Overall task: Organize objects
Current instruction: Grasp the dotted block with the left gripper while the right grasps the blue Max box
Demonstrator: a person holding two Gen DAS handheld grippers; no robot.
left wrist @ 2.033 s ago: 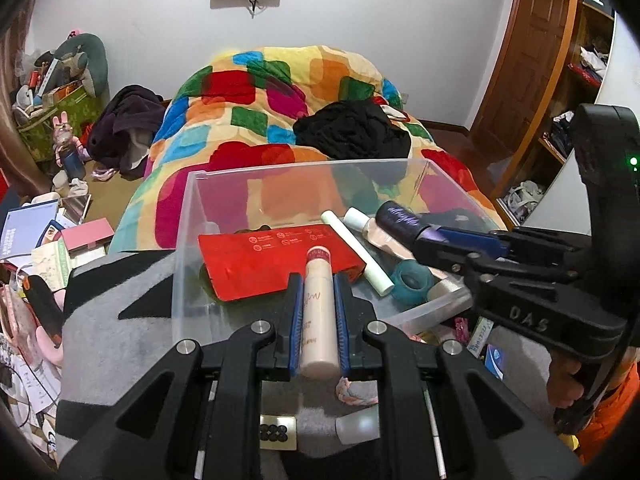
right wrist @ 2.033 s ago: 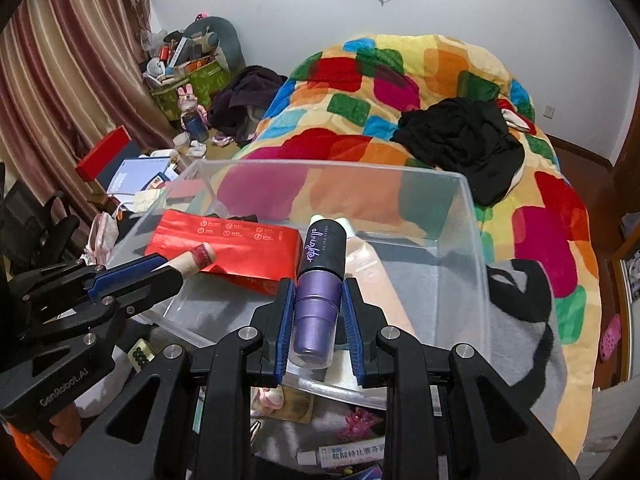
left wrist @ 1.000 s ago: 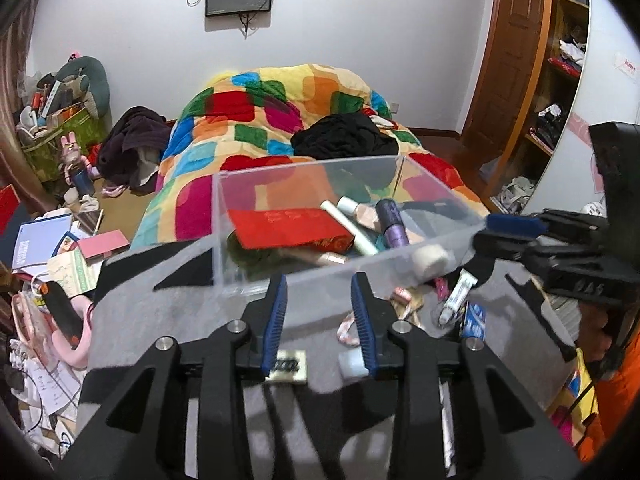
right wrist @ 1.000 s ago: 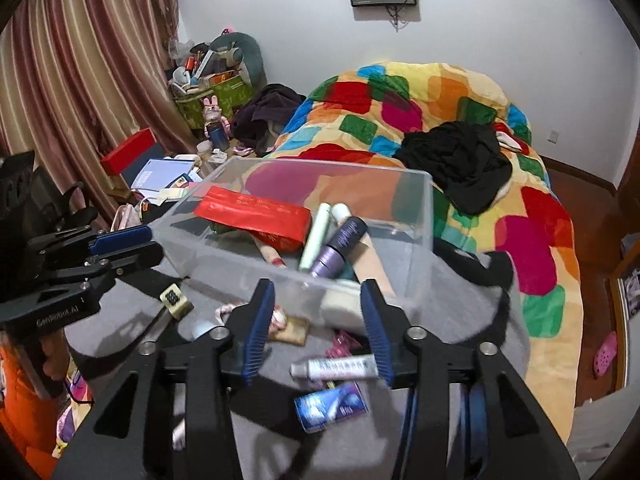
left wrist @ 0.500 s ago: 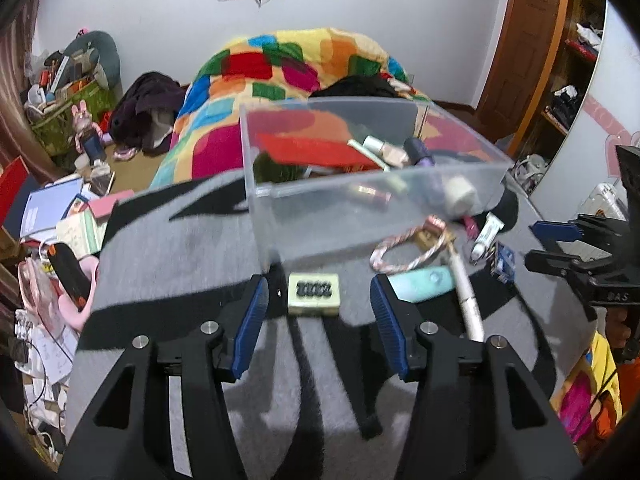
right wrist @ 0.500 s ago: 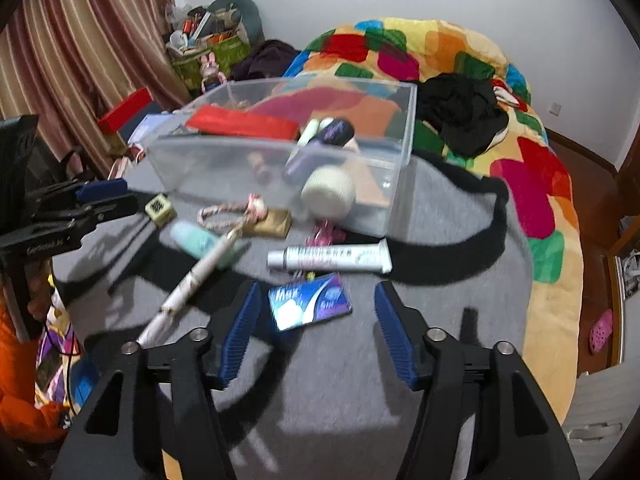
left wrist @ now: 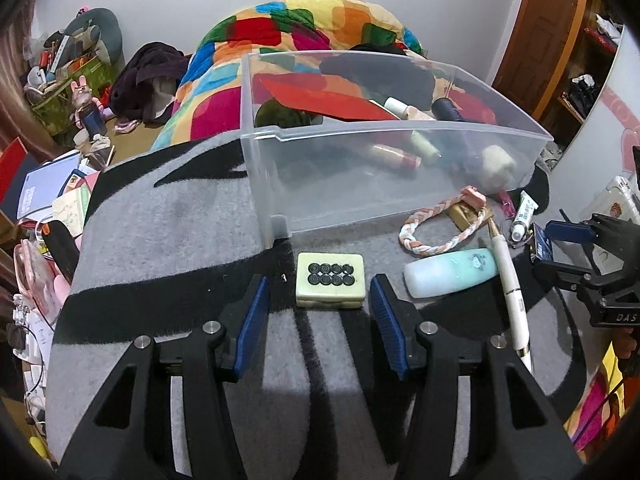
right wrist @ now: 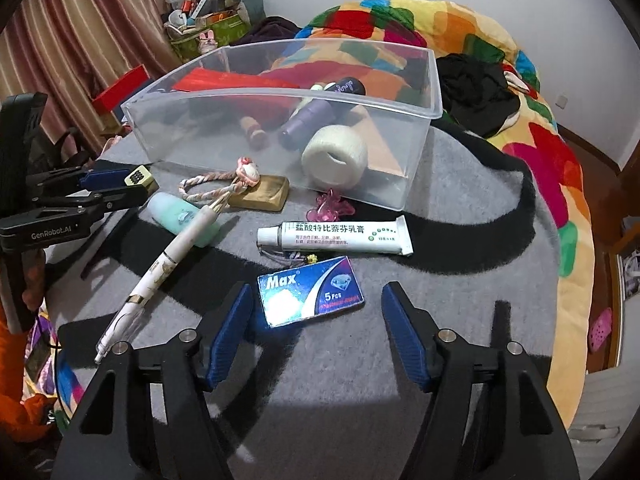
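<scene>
A pale green tile with black dots (left wrist: pixel 330 283) lies on the grey blanket, between the fingers of my left gripper (left wrist: pixel 319 294). Its jaws are closing and the pads stand clear of the tile. In the right wrist view a blue "Max" box (right wrist: pixel 310 297) lies between the fingers of my right gripper (right wrist: pixel 316 300). Those jaws are closing too, without touching the box. Behind both stands the clear plastic bin (right wrist: pixel 256 144), which holds a red packet, a purple bottle (right wrist: pixel 308 120), tubes and a white roll (right wrist: pixel 335 156).
Loose on the blanket are a mint bottle (right wrist: pixel 182 218), a white pen (right wrist: pixel 160 268), a white ointment tube (right wrist: pixel 336 236), a braided cord (right wrist: pixel 208 188), a tan block (right wrist: pixel 260 197) and a pink clip (right wrist: pixel 330 206). A quilted bed lies beyond; clutter lines the left floor.
Both grippers let go of their bottles in the bin, drew back and sank toward the blanket. The tile now sits between the left fingers, the blue box between the right.
</scene>
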